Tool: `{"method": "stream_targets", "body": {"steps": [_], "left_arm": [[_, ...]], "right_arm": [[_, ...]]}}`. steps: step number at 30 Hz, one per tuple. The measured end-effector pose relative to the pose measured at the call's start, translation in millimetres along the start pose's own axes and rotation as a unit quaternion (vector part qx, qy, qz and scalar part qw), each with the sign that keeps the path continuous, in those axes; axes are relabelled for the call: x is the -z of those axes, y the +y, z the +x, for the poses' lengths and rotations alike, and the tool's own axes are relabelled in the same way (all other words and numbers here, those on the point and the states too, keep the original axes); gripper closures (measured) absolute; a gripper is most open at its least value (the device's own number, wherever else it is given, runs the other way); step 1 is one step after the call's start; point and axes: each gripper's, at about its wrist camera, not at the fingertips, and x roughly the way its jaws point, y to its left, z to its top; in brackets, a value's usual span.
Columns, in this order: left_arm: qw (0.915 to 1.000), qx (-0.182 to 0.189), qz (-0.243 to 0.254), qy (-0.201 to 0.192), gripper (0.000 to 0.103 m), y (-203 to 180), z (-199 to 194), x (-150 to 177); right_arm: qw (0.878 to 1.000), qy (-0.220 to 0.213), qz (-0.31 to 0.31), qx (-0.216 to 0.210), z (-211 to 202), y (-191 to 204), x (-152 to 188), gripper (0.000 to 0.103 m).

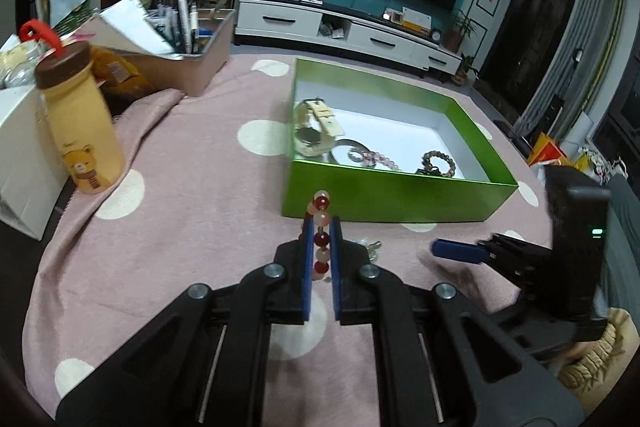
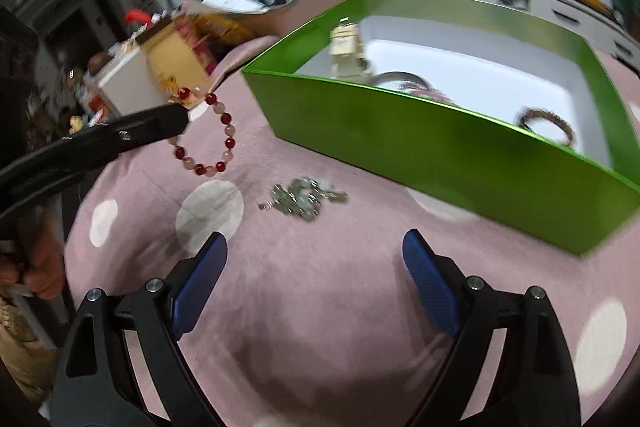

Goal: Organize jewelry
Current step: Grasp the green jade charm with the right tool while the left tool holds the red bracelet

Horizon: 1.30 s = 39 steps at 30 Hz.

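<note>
From the left wrist camera, the left gripper (image 1: 321, 227) has its jaws clamped on a red and pink bead bracelet (image 1: 321, 239), whose beads run in a line between the two blue pads and stick out past their tips, lifted clear of the pink polka-dot cloth (image 1: 192, 187) that covers the desk. Just beyond the tips stands the green box (image 1: 392, 193), open at the top with a white inside; in it lie a cream watch (image 1: 314, 129) at the left end, a pale pink bead string (image 1: 378, 159) near the front wall and a brown bead bracelet (image 1: 438, 161) to its right. A yellow bear bottle (image 1: 82, 119) with a brown cap stands well to the left, with a pen organizer (image 1: 192, 55) behind it. The right gripper (image 1: 460, 251) comes in from the right edge, one blue pad showing above the cloth. From the right wrist camera, which is blurred, the right gripper (image 2: 315, 239) holds its jaws wide apart and empty above the cloth. A small silver-green jewelry piece (image 2: 306, 198) lies on the cloth just ahead of them, near the box's (image 2: 400, 131) front wall. To the left, the left gripper (image 2: 176, 117) holds the bracelet (image 2: 216, 143), which hangs from its tip as a loop above the cloth. A hand (image 2: 38, 263) shows at the left edge.
</note>
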Motion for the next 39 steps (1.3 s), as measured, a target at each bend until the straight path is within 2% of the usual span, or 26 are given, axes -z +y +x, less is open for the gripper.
{"method": "stream_targets", "body": {"steps": [6,8,9,10,11,13,19,21,22,23,30,31,32,33,35,39], "left_arm": [[0.9999,-0.008,-0.011,0.002,0.096,19.1,-5.2,6.0],[0.9999,-0.008,-0.013,0.003,0.096,21.8,-5.0,7.3],[0.9999,-0.009,-0.014,0.004,0.096,22.8,-4.6,8.2],[0.9998,-0.008,-0.015,0.006,0.096,23.6,-3.6,9.2],[0.9998,-0.007,-0.016,0.007,0.096,23.8,-2.8,9.9],[0.9998,-0.005,-0.016,0.009,0.096,22.9,-0.3,10.7],[0.9998,0.000,-0.014,0.012,0.096,17.9,3.0,13.0],[0.9998,0.000,-0.015,0.010,0.096,17.6,1.5,12.7],[0.9998,-0.001,-0.016,0.009,0.096,18.7,0.8,12.3],[0.9998,-0.001,-0.018,0.007,0.096,20.0,0.0,12.0],[0.9997,-0.006,-0.023,0.009,0.096,24.4,-2.1,13.1],[0.9997,-0.006,-0.024,0.009,0.096,24.7,-2.6,13.9],[0.9996,-0.006,-0.025,0.009,0.096,25.1,-2.5,13.8],[0.9996,-0.006,-0.025,0.010,0.096,25.4,-2.2,13.8],[0.9996,-0.005,-0.025,0.012,0.096,24.6,-1.1,14.4],[0.9997,-0.003,-0.022,0.014,0.096,21.4,0.4,13.8]], "right_arm": [[0.998,0.015,-0.059,0.010,29.2,14.0,-14.9,0.037],[0.997,0.014,-0.075,0.020,32.9,17.8,-18.2,0.056],[0.996,0.014,-0.083,0.023,33.8,19.0,-19.2,0.062],[0.996,0.015,-0.085,0.025,33.7,19.2,-19.1,0.081],[0.996,0.015,-0.087,0.030,33.7,19.0,-18.8,0.095],[0.995,0.013,-0.088,0.036,32.1,18.2,-16.3,0.100],[0.996,0.012,-0.085,0.016,23.5,18.5,-14.9,0.100],[0.996,0.004,-0.085,0.023,21.1,20.2,-18.9,0.083],[0.996,-0.003,-0.082,0.025,19.4,19.9,-20.0,0.063],[0.996,-0.011,-0.081,0.025,19.2,20.8,-22.7,0.057],[0.995,0.002,-0.097,0.018,44.4,27.7,-34.3,0.058],[0.994,0.008,-0.106,0.016,49.4,30.1,-34.2,0.069],[0.993,0.009,-0.113,0.017,51.5,31.8,-34.0,0.084],[0.992,0.006,-0.121,0.024,51.9,33.6,-33.8,0.088],[0.992,0.005,-0.121,0.017,49.9,33.2,-34.0,0.092],[0.994,-0.005,-0.112,0.014,36.1,29.2,-31.6,0.092]]}}
